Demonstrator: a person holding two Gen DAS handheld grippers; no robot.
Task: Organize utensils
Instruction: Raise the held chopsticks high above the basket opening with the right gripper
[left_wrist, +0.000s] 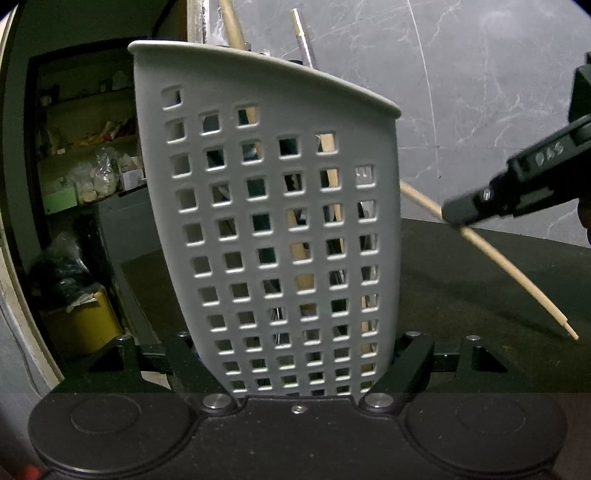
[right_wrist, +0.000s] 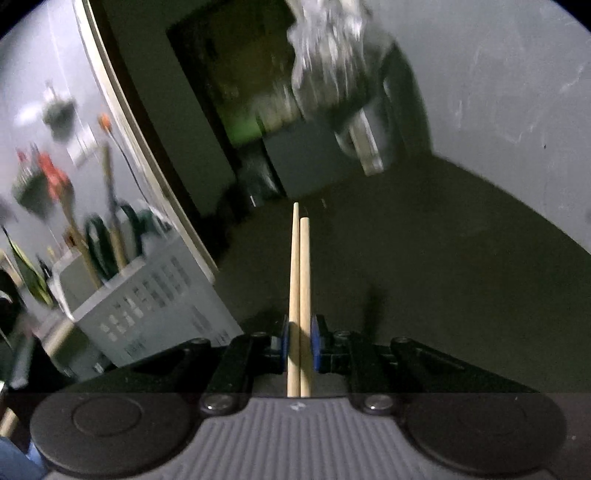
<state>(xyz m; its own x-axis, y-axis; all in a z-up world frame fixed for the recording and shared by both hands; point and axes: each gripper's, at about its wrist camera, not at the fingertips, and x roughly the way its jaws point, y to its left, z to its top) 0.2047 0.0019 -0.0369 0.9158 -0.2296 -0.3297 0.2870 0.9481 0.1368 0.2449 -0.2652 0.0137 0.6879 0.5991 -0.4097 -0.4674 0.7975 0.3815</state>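
Observation:
A grey perforated utensil holder (left_wrist: 273, 229) fills the left wrist view, with wooden and metal handles (left_wrist: 236, 26) sticking out of its top. My left gripper (left_wrist: 295, 365) is shut on the holder's base, its fingers (left_wrist: 406, 365) pressed against both sides. My right gripper (right_wrist: 300, 343) is shut on a pair of wooden chopsticks (right_wrist: 300, 280) that point forward over the dark table. The right gripper (left_wrist: 517, 184) also shows in the left wrist view to the right of the holder, with the chopsticks (left_wrist: 517, 273) slanting down. The holder (right_wrist: 147, 306) sits at lower left in the right wrist view.
The dark table (right_wrist: 424, 258) meets a grey marbled wall (left_wrist: 461, 74) behind. Shelves with bags and boxes (left_wrist: 88, 166) and a yellow box (left_wrist: 85, 325) stand to the left. A blurred shiny object (right_wrist: 332, 55) hangs at the top of the right wrist view.

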